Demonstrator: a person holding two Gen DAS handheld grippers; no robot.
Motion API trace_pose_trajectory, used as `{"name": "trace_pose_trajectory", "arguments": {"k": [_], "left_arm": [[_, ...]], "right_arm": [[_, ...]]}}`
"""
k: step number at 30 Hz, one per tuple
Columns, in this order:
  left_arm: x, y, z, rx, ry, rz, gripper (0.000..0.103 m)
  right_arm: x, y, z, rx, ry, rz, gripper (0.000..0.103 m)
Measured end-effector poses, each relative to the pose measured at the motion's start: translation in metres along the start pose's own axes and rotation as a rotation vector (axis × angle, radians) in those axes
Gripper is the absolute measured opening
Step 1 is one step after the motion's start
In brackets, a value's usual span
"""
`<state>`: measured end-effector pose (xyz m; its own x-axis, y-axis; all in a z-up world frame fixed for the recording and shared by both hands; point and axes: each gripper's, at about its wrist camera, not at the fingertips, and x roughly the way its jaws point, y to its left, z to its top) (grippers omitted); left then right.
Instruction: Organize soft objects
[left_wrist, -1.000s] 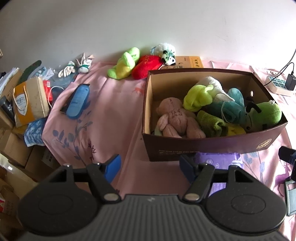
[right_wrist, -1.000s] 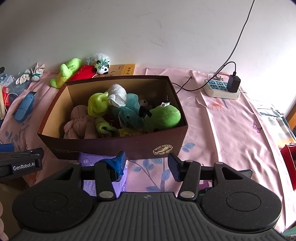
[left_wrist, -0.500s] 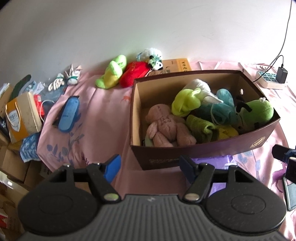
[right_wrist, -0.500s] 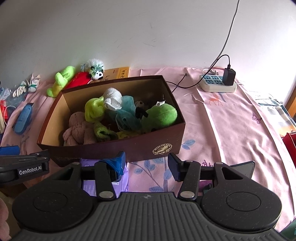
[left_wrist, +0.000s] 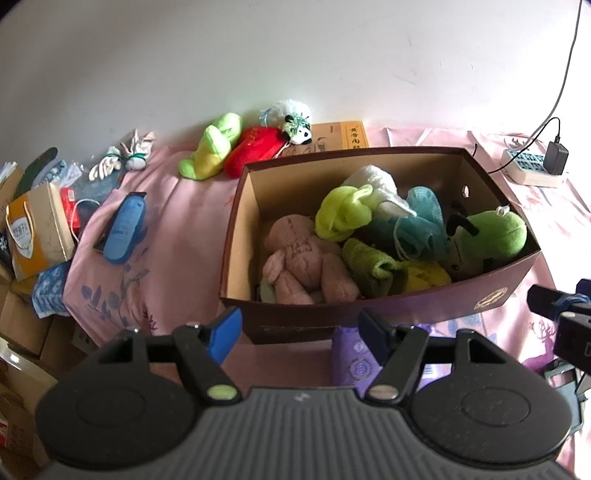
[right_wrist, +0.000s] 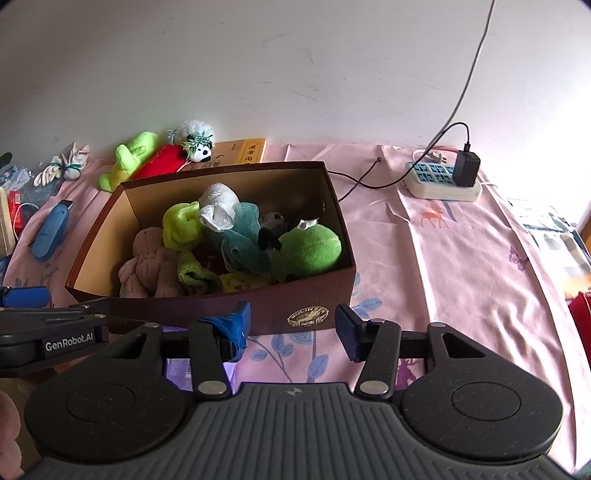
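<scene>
A brown cardboard box (left_wrist: 236, 229) (right_wrist: 166, 310) on the pink cloth holds a pink bear (left_wrist: 303, 258) (right_wrist: 147, 262), a green frog plush (left_wrist: 491, 236) (right_wrist: 310, 247), a lime knotted cloth (left_wrist: 343, 214), a white cloth (left_wrist: 376, 184) and a teal one (left_wrist: 417, 221). Behind the box, against the wall, lie a lime plush (left_wrist: 214, 147) (right_wrist: 133, 155), a red plush (left_wrist: 258, 147) (right_wrist: 162, 166) and a small panda (left_wrist: 295, 122) (right_wrist: 197, 142). My left gripper (left_wrist: 297, 328) hovers open before the box's front wall. The right gripper (right_wrist: 291, 326) is open too, near the front right corner, holding nothing.
A blue slipper-like object (left_wrist: 123, 229) lies left of the box, and a paper bag (left_wrist: 37, 229) stands at the left table edge. A power strip (right_wrist: 443, 181) with a cable sits at the back right. A yellow book (left_wrist: 343, 136) lies behind the box and a purple packet (left_wrist: 354, 358) in front.
Both grippers have drifted a little sideways, so the box sits further left in the left wrist view. The jaws keep the same width and no toy has moved.
</scene>
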<state>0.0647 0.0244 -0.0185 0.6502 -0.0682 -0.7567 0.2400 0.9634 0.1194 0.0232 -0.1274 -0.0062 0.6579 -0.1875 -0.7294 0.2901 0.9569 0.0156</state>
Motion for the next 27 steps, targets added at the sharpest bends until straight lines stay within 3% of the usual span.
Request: {"name": "trace_pose_trajectory", "arguments": {"k": [20, 27], "left_arm": [[0.005, -0.037, 0.017, -0.063, 0.007, 0.039, 0.071], [-0.004, -0.042, 0.021, -0.098, -0.056, 0.059, 0.069]], "right_arm": [[0.02, -0.035, 0.019, -0.061, -0.001, 0.094, 0.035], [0.022, -0.045, 0.023, -0.061, -0.02, 0.121, 0.035]]}}
